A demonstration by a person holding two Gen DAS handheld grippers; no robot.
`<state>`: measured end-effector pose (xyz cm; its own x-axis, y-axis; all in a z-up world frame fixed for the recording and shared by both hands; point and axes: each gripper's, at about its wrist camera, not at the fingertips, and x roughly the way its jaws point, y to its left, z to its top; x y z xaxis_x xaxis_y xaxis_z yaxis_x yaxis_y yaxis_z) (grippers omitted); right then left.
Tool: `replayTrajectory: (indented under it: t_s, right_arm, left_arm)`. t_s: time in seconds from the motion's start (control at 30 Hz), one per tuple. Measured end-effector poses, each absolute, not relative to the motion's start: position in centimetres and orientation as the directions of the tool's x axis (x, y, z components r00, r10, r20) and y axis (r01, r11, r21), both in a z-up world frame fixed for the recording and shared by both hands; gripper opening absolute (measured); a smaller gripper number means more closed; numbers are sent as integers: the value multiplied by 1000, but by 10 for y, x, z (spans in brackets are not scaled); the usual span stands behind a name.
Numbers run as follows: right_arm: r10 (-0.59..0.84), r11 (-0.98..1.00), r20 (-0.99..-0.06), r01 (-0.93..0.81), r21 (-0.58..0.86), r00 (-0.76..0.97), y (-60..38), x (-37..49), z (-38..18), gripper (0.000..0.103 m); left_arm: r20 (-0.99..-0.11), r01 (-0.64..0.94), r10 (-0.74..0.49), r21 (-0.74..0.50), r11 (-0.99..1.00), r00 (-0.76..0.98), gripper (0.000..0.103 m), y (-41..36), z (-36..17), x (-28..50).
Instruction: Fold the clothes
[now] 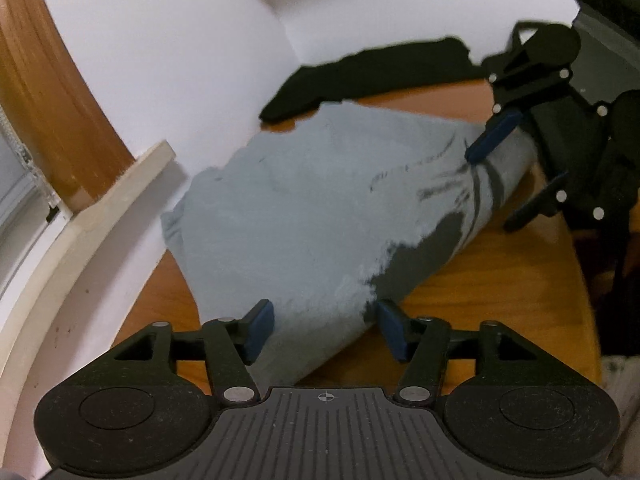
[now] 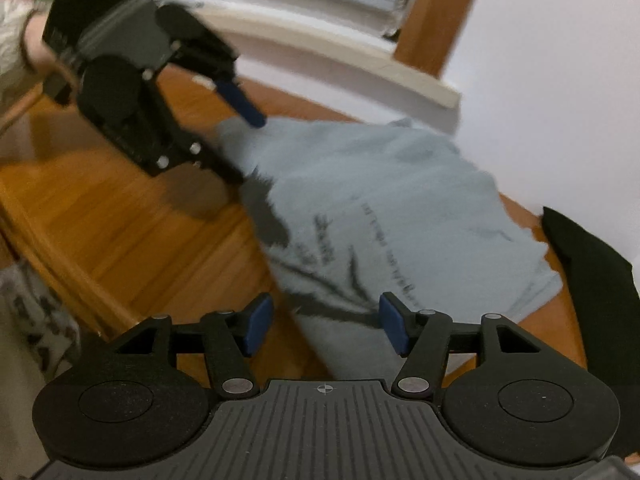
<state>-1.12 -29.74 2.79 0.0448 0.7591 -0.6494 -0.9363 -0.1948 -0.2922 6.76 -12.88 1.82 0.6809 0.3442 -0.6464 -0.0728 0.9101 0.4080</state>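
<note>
A light grey T-shirt point(image 1: 304, 208) with a dark printed design lies folded on the wooden table point(image 1: 500, 280). My left gripper point(image 1: 326, 328) stands open at the shirt's near corner, with the fabric between its blue pads but not pinched. In the right wrist view the shirt point(image 2: 400, 208) stretches away from my right gripper point(image 2: 326, 322), which is open over its printed end, cloth lying between the pads. Each gripper shows in the other's view: the right gripper point(image 1: 516, 168) at the shirt's far end, the left gripper point(image 2: 236, 140) at the upper left, both with jaws apart.
A black garment point(image 1: 372, 72) lies at the back of the table against the white wall point(image 1: 180, 60), also seen as the black garment point(image 2: 592, 288). A pale window sill point(image 2: 360, 60) and wooden frame point(image 1: 52, 100) border the table. A hand point(image 2: 32, 52) holds the left gripper.
</note>
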Motion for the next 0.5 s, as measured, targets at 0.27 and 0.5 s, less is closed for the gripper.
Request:
replayTrajectory:
  t_s: [0.27, 0.5]
  right_arm:
    - [773, -150, -620, -911, -384, 134, -299, 0, 21, 56]
    - [792, -149, -577, -856, -496, 196, -306, -4, 9, 20]
  left_arm:
    - [-639, -56, 383, 470, 881, 667, 67, -120, 10, 72]
    - [-627, -8, 402, 534, 846, 667, 67, -123, 9, 73]
